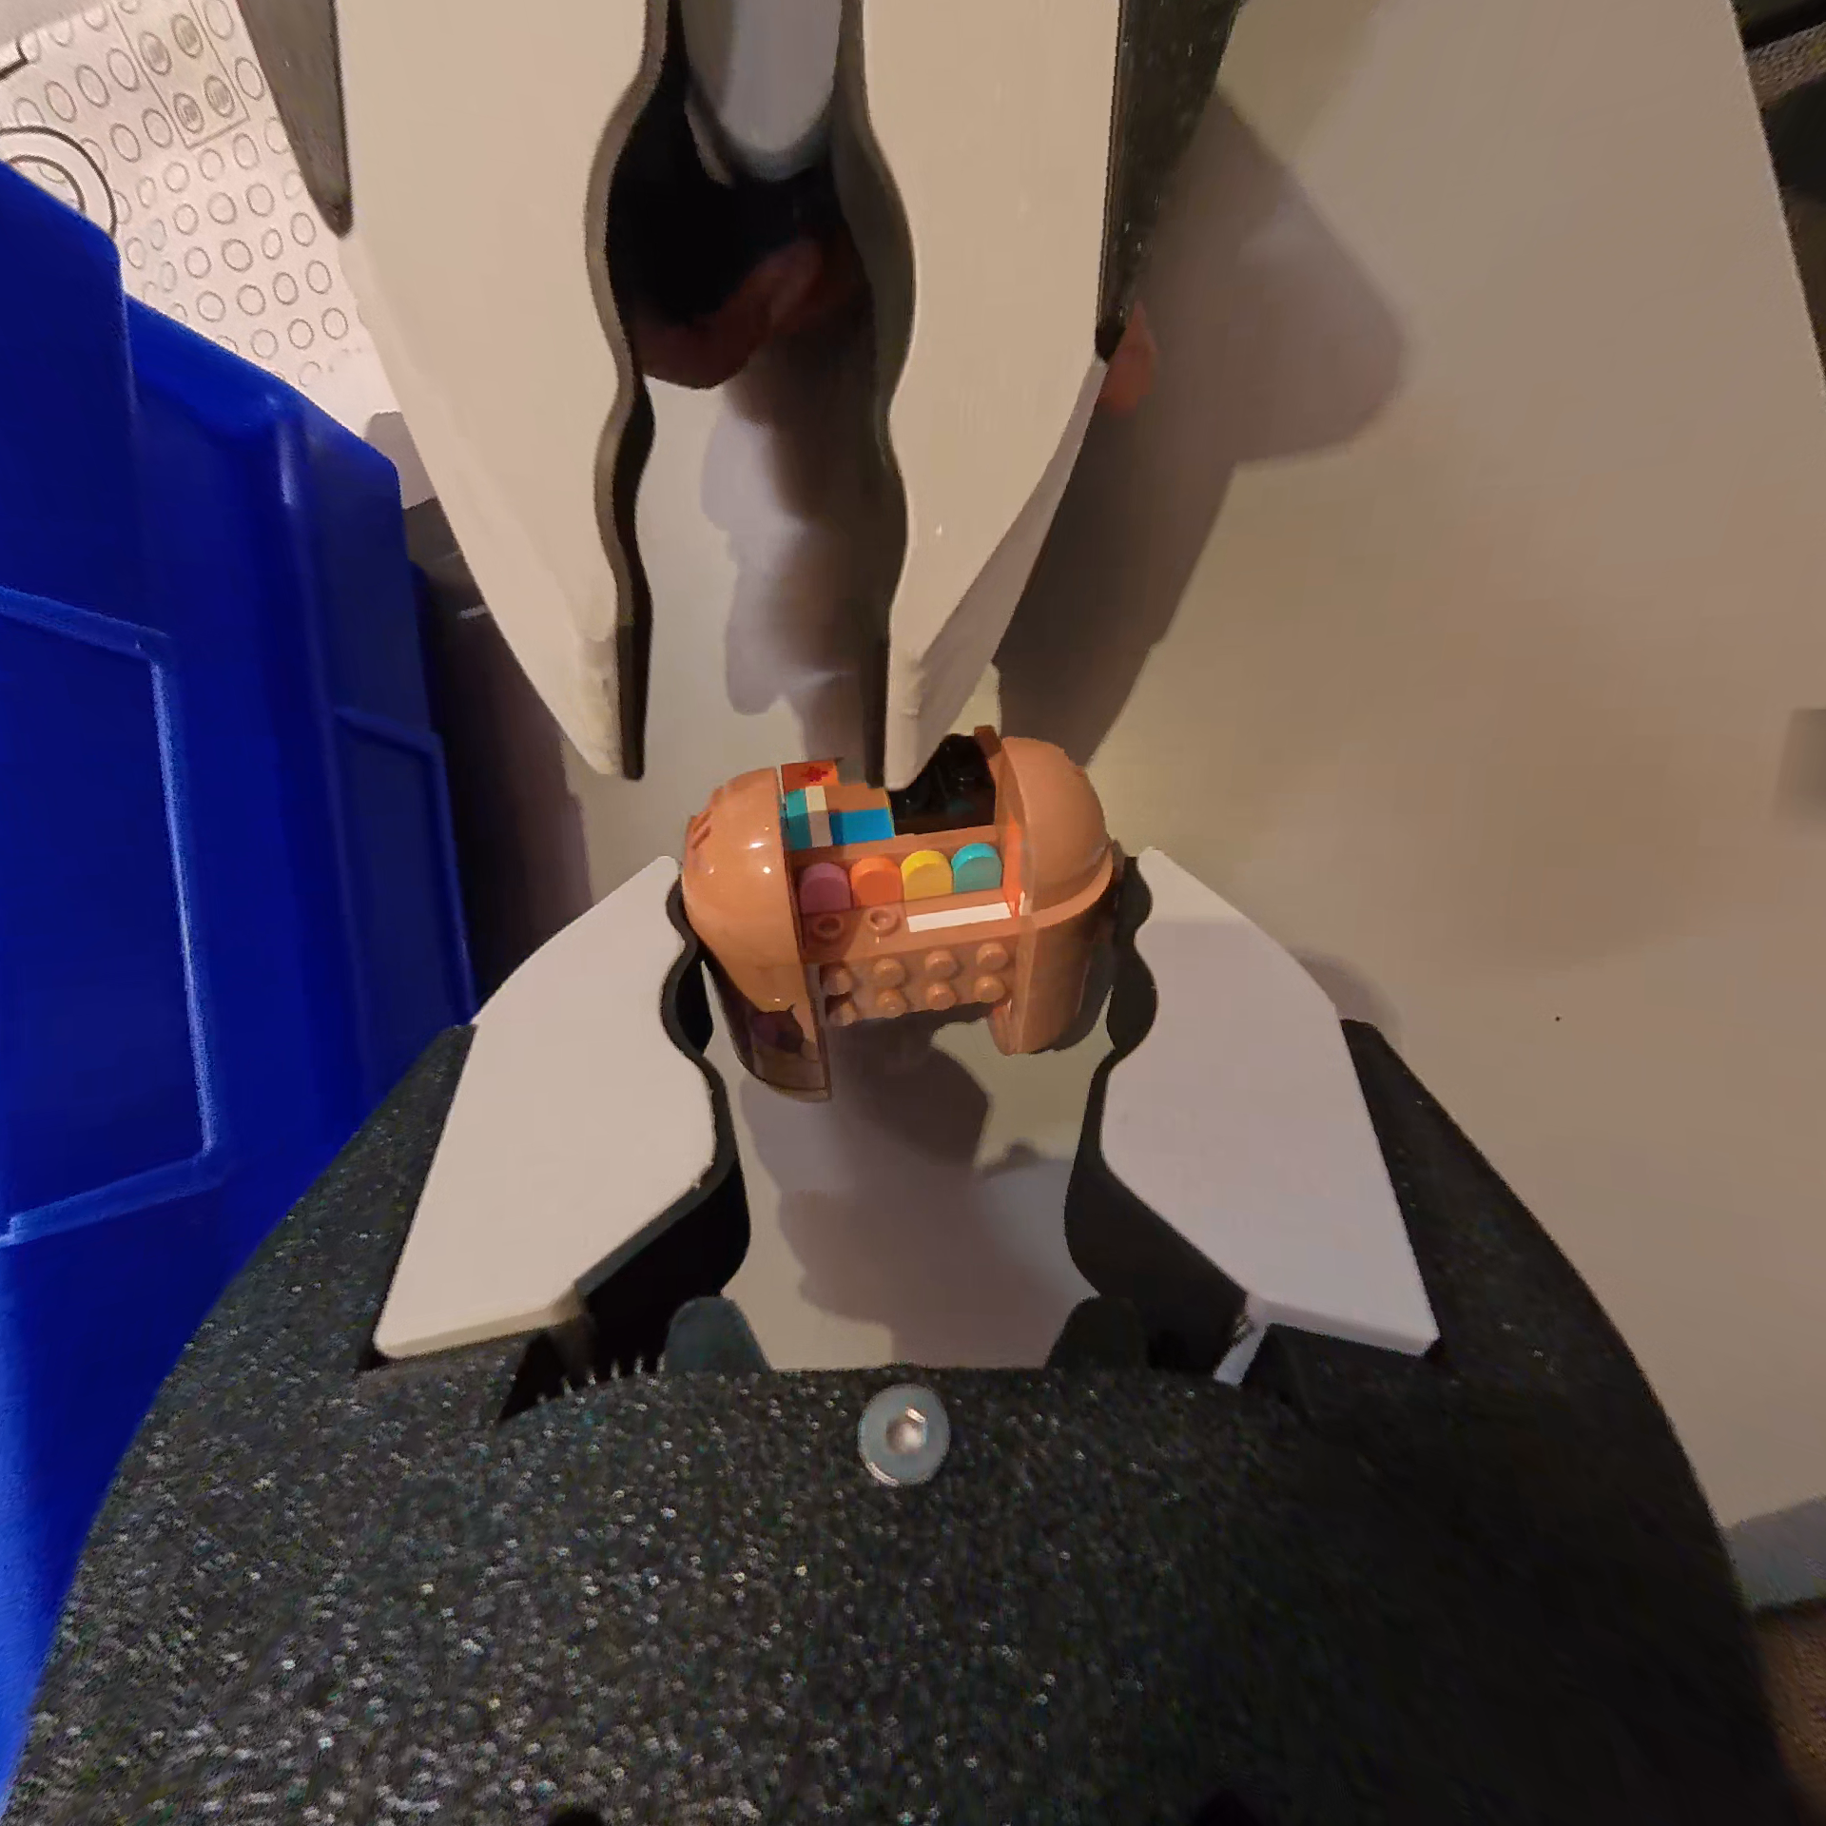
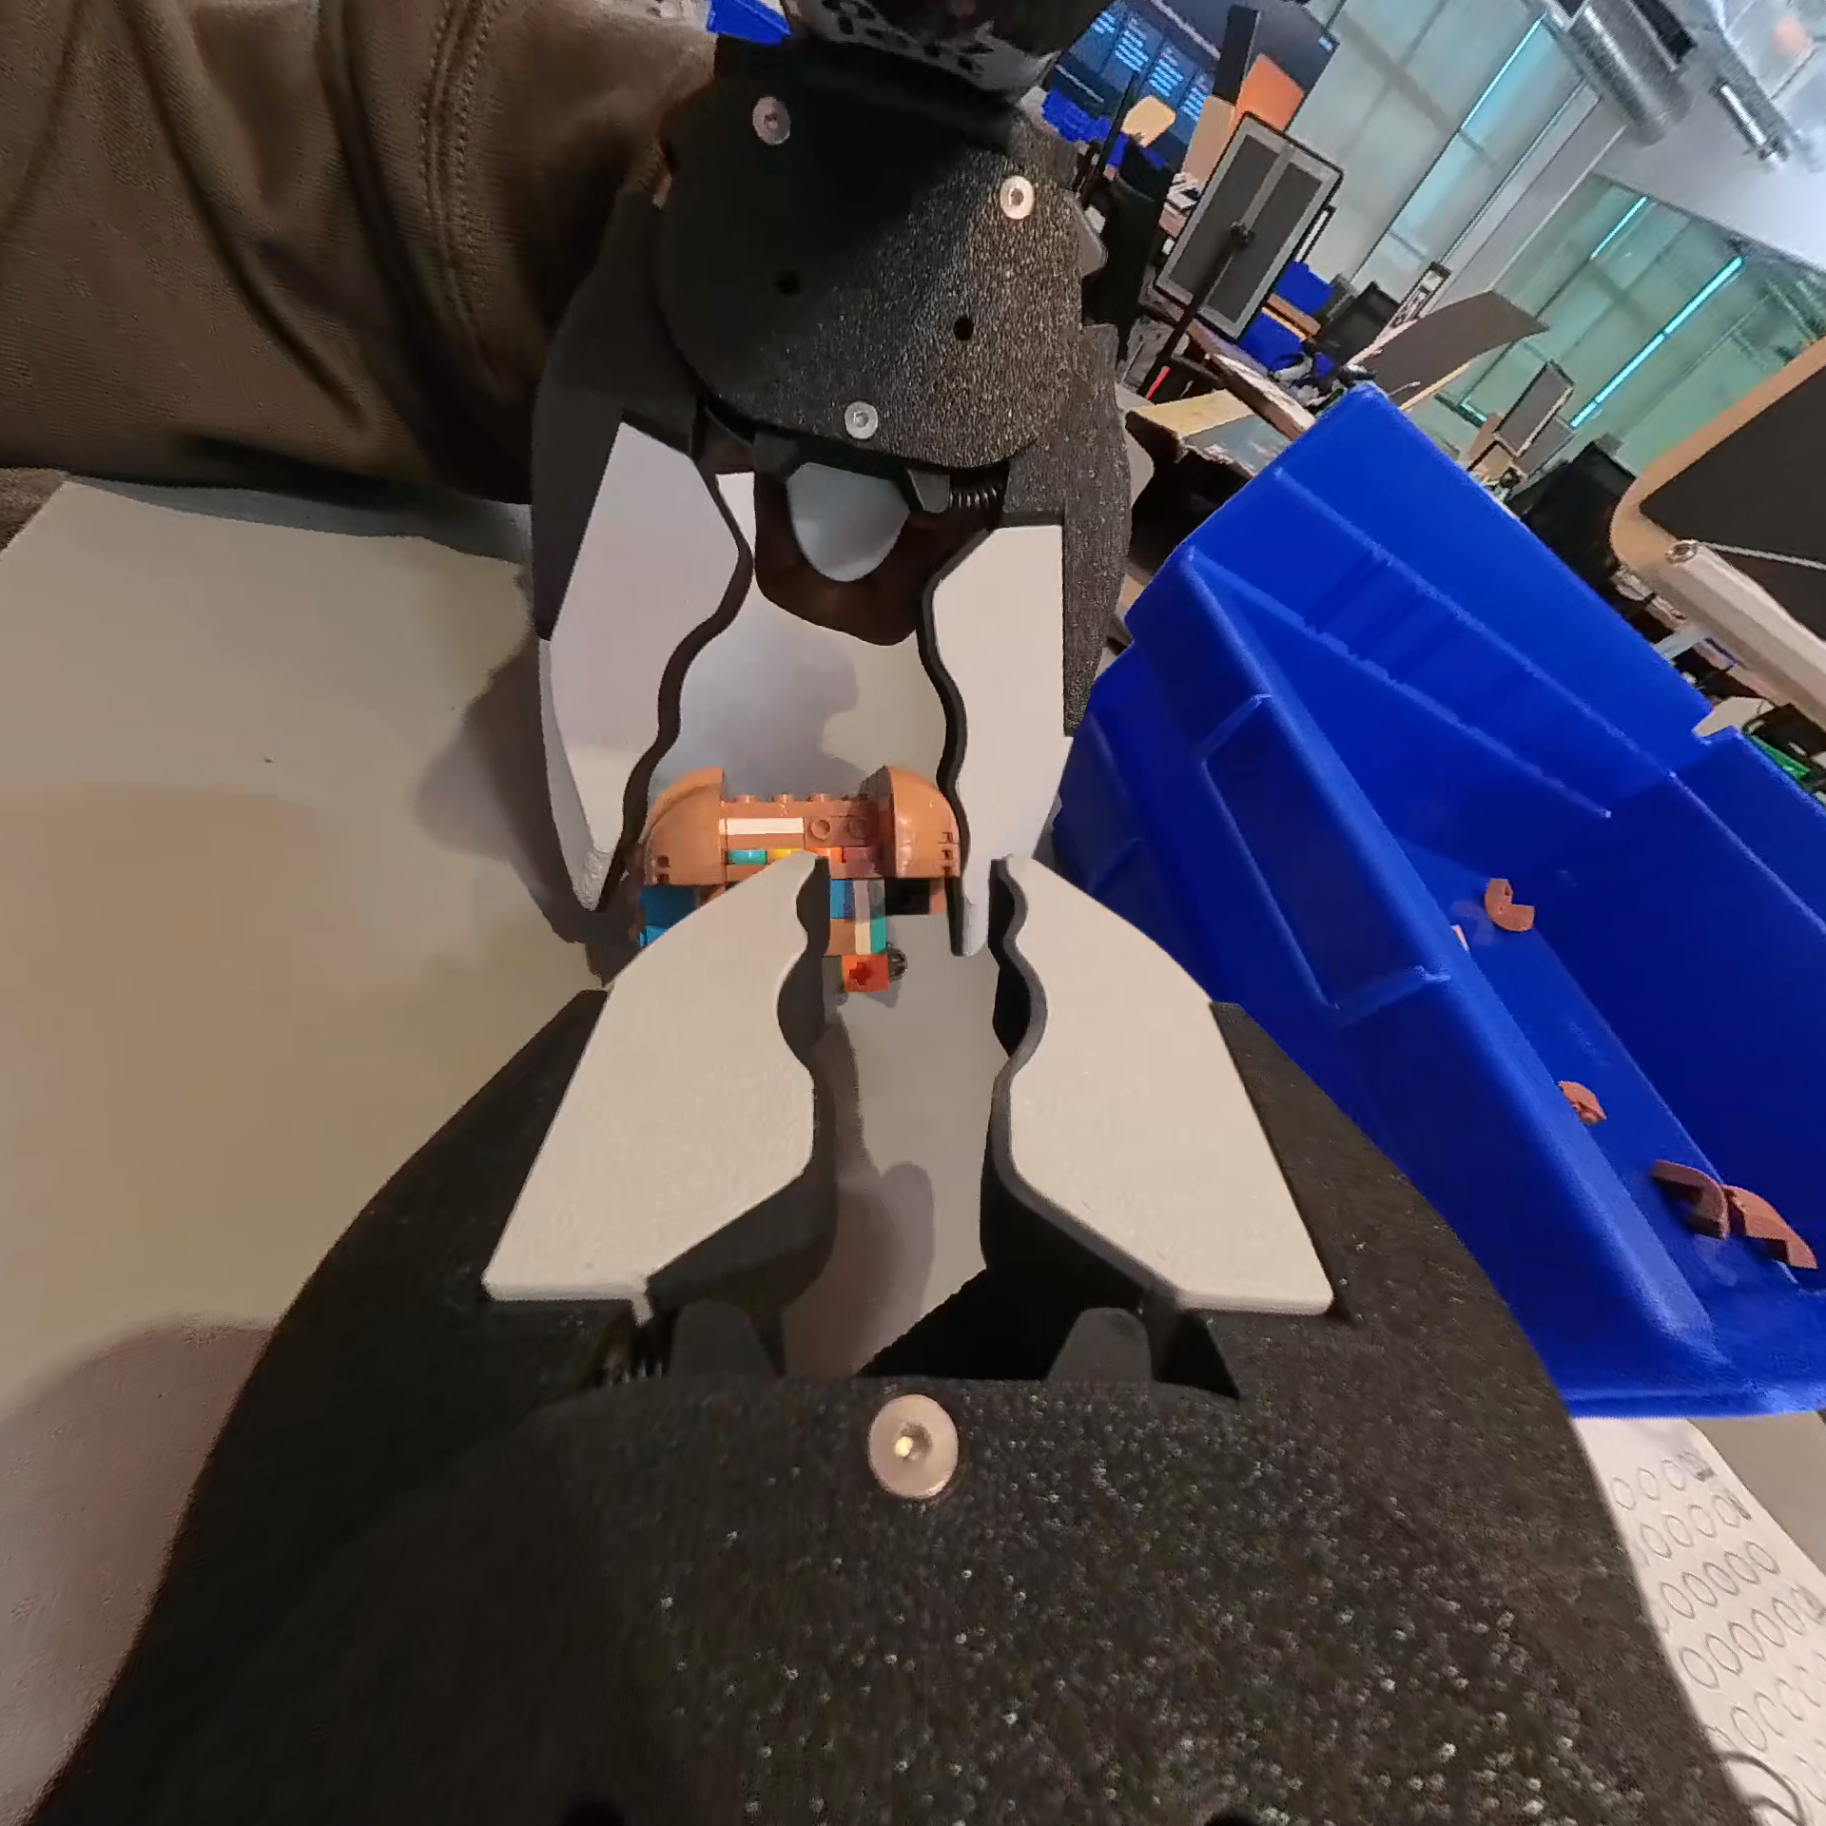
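While left gripper [image 1: 899, 919] clamps glossy rounded brick model [image 1: 894, 909], right gripper [image 2: 904, 870] gapes.

Pale grey tabletop [image 2: 198, 692], evenly lit, soft shadows. Beyond it, open workspace: desks [image 2: 1235, 395], dark monitors [image 2: 1250, 222], tall teal-tinted windows [image 2: 1541, 198], silver ceiling duct [image 2: 1620, 59]. Blue plastic bin [image 2: 1383, 790] at table edge.

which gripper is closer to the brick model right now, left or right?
Left. The left gripper is clamped on the brick model by its rounded ends. The right gripper faces it, open, fingertips at the model's top edge beside the blue bin.
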Available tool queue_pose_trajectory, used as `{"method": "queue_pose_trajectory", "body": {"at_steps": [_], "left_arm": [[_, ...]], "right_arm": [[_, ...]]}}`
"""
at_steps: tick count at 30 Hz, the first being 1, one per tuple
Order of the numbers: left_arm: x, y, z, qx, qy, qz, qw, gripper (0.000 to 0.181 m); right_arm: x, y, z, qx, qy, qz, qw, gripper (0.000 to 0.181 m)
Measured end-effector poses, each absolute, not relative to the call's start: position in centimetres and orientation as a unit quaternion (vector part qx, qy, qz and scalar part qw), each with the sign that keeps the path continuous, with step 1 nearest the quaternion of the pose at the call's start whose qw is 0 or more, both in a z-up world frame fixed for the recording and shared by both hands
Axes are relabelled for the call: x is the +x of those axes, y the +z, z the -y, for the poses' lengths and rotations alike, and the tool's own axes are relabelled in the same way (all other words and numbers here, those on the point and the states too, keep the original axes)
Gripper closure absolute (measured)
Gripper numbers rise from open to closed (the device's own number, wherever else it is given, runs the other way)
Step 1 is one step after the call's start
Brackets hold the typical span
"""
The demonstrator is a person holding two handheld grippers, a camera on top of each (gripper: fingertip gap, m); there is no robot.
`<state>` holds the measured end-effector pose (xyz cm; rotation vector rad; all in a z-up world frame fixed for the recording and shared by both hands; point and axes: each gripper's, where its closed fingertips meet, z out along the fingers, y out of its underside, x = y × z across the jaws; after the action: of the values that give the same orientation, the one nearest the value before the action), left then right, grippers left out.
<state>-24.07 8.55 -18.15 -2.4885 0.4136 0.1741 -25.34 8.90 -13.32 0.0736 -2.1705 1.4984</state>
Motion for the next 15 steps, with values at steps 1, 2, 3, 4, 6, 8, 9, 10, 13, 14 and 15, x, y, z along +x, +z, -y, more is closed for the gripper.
{"method": "queue_pose_trajectory", "body": {"at_steps": [1, 2, 3, 4, 6, 8, 9, 10, 13, 14, 15], "left_arm": [[-24.04, -18.15, -8.58, -0.938, 0.065, -0.155, 0.302, 0.101], [-24.03, -18.17, -8.63, -0.938, 0.064, -0.154, 0.302, 0.101], [-24.01, -18.18, -8.68, -0.938, 0.063, -0.154, 0.303, 0.101], [-23.99, -18.18, -8.72, -0.938, 0.063, -0.153, 0.304, 0.101], [-23.96, -18.20, -8.82, -0.938, 0.062, -0.152, 0.305, 0.101], [-23.92, -18.23, -8.91, -0.938, 0.060, -0.151, 0.306, 0.101], [-23.88, -18.26, -8.94, -0.938, 0.058, -0.151, 0.306, 0.101], [-23.84, -18.28, -9.00, -0.938, 0.056, -0.150, 0.308, 0.101], [-23.73, -18.33, -9.22, -0.936, 0.051, -0.148, 0.314, 0.101], [-23.74, -18.35, -9.31, -0.936, 0.049, -0.145, 0.316, 0.101], [-23.76, -18.34, -9.38, -0.936, 0.048, -0.144, 0.319, 0.101]], "right_arm": [[-25.31, -13.38, -8.81, 0.027, 0.549, 0.798, 0.247, 0.150], [-25.31, -13.42, -8.72, 0.026, 0.548, 0.799, 0.246, 0.151], [-25.32, -13.48, -8.63, 0.025, 0.547, 0.800, 0.244, 0.151], [-25.35, -13.55, -8.55, 0.024, 0.546, 0.802, 0.243, 0.151], [-25.41, -13.64, -8.41, 0.022, 0.543, 0.804, 0.243, 0.151], [-25.54, -13.86, -8.33, 0.019, 0.538, 0.807, 0.243, 0.151], [-25.58, -13.99, -8.32, 0.019, 0.534, 0.809, 0.243, 0.152], [-25.56, -13.99, -8.32, 0.020, 0.535, 0.809, 0.243, 0.157], [-25.87, -13.96, -8.68, 0.017, 0.530, 0.810, 0.251, 0.167], [-25.90, -14.01, -8.79, 0.017, 0.528, 0.811, 0.250, 0.167], [-25.91, -14.03, -8.89, 0.018, 0.527, 0.812, 0.251, 0.167]]}}
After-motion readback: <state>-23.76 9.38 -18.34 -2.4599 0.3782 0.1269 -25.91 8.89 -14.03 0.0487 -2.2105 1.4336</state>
